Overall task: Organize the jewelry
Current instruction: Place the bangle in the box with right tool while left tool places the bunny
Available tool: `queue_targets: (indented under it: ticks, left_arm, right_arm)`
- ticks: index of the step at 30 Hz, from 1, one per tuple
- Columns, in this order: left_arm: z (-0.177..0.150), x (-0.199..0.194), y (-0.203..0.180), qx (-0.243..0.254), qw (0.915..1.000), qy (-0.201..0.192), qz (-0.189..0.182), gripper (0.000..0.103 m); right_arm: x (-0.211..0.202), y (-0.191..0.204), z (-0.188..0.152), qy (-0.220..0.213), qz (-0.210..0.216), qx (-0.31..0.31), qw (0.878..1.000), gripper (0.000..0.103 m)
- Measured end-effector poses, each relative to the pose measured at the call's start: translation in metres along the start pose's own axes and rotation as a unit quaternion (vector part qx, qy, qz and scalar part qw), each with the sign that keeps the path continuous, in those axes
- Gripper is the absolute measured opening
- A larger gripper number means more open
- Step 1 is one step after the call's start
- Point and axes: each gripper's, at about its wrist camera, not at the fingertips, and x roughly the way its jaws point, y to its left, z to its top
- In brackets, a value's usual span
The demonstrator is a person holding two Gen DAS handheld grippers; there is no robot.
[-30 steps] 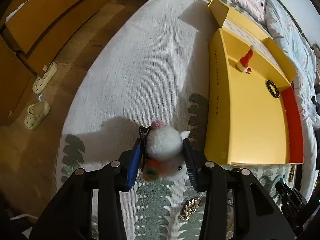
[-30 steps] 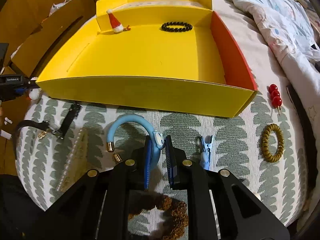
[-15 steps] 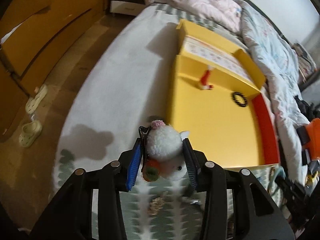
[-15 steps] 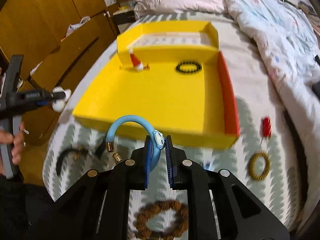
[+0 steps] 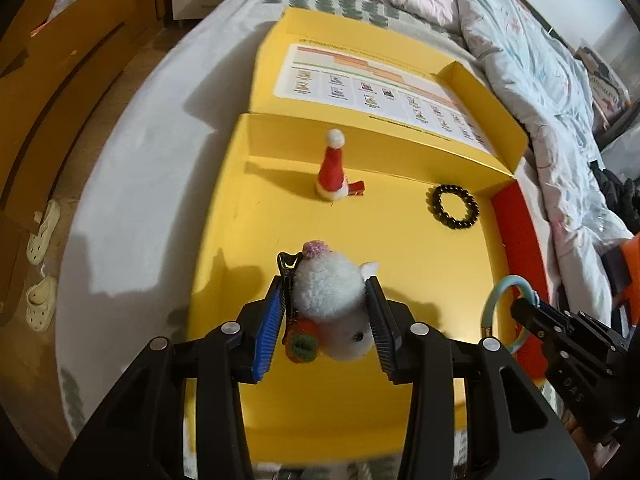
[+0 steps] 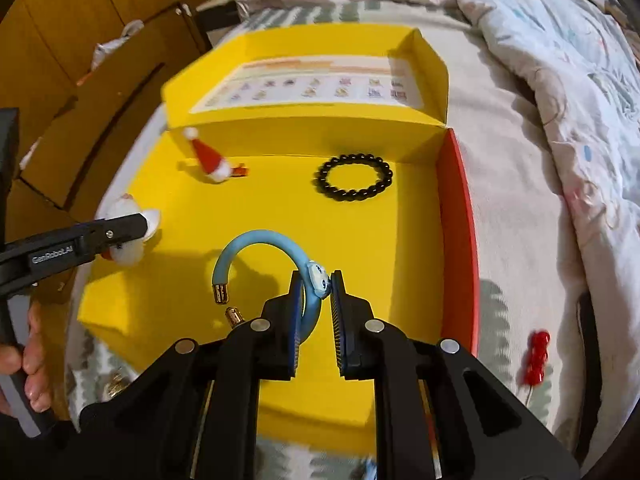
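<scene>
My left gripper (image 5: 326, 312) is shut on a white fluffy pom-pom hair clip (image 5: 330, 294) and holds it above the left half of the open yellow box (image 5: 400, 248). My right gripper (image 6: 316, 300) is shut on a light blue bangle (image 6: 260, 246) with gold tips and a small face charm, above the box's front middle. A red Santa-hat clip (image 5: 332, 174) and a black bead bracelet (image 5: 456, 206) lie at the back of the box. In the right wrist view the left gripper (image 6: 120, 232) with the pom-pom clip is at the box's left wall.
The box sits on a leaf-patterned bedspread (image 6: 500, 304). A red bead hairpin (image 6: 536, 358) lies right of the box. A rumpled quilt (image 6: 560, 80) lies to the right. Wooden cabinets (image 5: 48, 64) and slippers (image 5: 40, 232) on the floor are to the left.
Both grippers have moved forward from the bedspread in front of the box to above the box floor, each still carrying its item.
</scene>
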Motion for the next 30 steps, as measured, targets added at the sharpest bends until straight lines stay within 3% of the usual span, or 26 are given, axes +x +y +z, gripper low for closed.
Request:
queue_targets:
  ticks: [13, 21, 24, 30]
  left_arm:
    - [0.022, 0.061, -0.015, 0.015, 0.9987, 0.047, 0.016, 0.041]
    - [0.023, 0.066, -0.018, 0.007, 0.9985, 0.050, 0.018, 0.043]
    - [0.025, 0.065, -0.014, 0.001, 0.9985, 0.051, 0.018, 0.050]
    - [0.029, 0.054, -0.008, -0.006, 0.9988, 0.045, 0.020, 0.054]
  right_arm:
    - [0.074, -0.017, 0.026, 0.053, -0.012, -0.017, 0.998, 0.015]
    - [0.076, -0.017, 0.031, 0.054, -0.013, -0.018, 0.998, 0.019]
    - [0.072, -0.015, 0.032, 0.043, -0.019, -0.020, 0.999, 0.020]
    - [0.046, -0.016, 0.035, 0.016, -0.025, -0.014, 0.999, 0.022]
